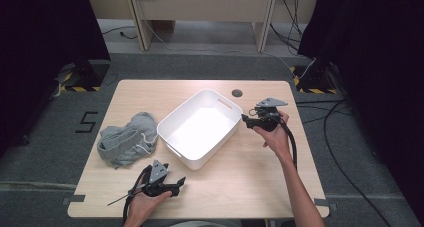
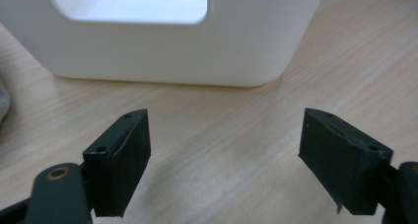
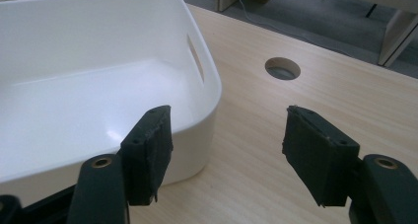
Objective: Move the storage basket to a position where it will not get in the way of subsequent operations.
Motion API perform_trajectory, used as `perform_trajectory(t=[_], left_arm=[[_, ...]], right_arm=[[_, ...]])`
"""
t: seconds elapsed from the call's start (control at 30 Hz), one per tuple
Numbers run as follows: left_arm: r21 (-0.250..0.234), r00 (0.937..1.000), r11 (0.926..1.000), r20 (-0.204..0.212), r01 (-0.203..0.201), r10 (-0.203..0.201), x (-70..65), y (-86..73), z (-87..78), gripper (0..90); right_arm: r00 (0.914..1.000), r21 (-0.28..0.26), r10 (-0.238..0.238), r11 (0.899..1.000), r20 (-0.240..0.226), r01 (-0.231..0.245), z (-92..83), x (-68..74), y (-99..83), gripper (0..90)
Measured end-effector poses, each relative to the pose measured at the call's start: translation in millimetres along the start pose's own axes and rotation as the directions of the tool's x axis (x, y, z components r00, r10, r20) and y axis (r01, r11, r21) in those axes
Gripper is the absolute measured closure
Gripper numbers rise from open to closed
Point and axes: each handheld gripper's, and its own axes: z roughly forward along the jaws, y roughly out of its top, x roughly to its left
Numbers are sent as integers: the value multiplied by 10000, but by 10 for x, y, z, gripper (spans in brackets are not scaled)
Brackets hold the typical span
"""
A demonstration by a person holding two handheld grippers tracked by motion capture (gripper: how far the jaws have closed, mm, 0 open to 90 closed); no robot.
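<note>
- A white bin (image 1: pixel 200 128) sits at the centre of the counter (image 1: pixel 250 182) in the high view, turned at an angle, and it is empty inside.
- A crumpled grey garment (image 1: pixel 126 140) lies at the left middle of the frame, just beside the bin's left side and fully outside it.
- The left gripper (image 1: pixel 176 183) is at the lower centre of the high view, low over the counter, pointing toward the bin's near corner. In the left gripper view its fingers (image 2: pixel 123 160) are spread wide with bare wood between them and the bin's handle cut-out ahead.
- The right gripper (image 1: pixel 246 119) is at the right middle of the high view, right at the bin's right rim. In the right gripper view its fingers (image 3: pixel 148 152) stand apart and hold nothing, one over the bin's rim, the other over the counter.
- By my reading, the job of getting the garment into the bin has barely begun: nothing is gripped and the bin holds nothing.
- What remains is likely reaching the garment, pinching it, lifting it over the rim and letting go inside.
</note>
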Motion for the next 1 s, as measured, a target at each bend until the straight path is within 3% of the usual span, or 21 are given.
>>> perform_trajectory(t=[0.23, 0.5, 0.57, 0.67, 0.8, 0.9, 1.0], left_arm=[[-224, 9999, 9997, 119, 109, -107, -16, 92, 79, 191], [-378, 9993, 9991, 335, 188, -175, -54, 198, 157, 187], [-463, 9993, 9987, 330, 216, -201, -48, 231, 171, 186], [-503, 9995, 9983, 160, 289, -281, -13, 297, 183, 184], [-512, 9970, 9964, 394, 683, -663, 75, 335, 195, 220], [-618, 9978, 9962, 287, 622, -605, 117, 381, 191, 246], [-672, 9962, 9944, 346, 821, -800, 148, 434, 211, 296]], right_arm=[[9992, 134, -391, 9991, -80, 392, 161, 60, 124, 429], [9986, 762, -526, 9958, 109, 517, 371, 53, 142, 515], [9993, 719, -347, 9968, -137, 356, 394, 51, 136, 564], [9991, 761, -378, 9963, -213, 394, 391, 57, 132, 605], [9986, 882, -445, 9950, -270, 468, 339, 68, 97, 627], [9989, 893, -420, 9950, -230, 438, 251, 71, 31, 601], [9998, 840, -95, 9964, -149, 108, 142, 93, -52, 567]])
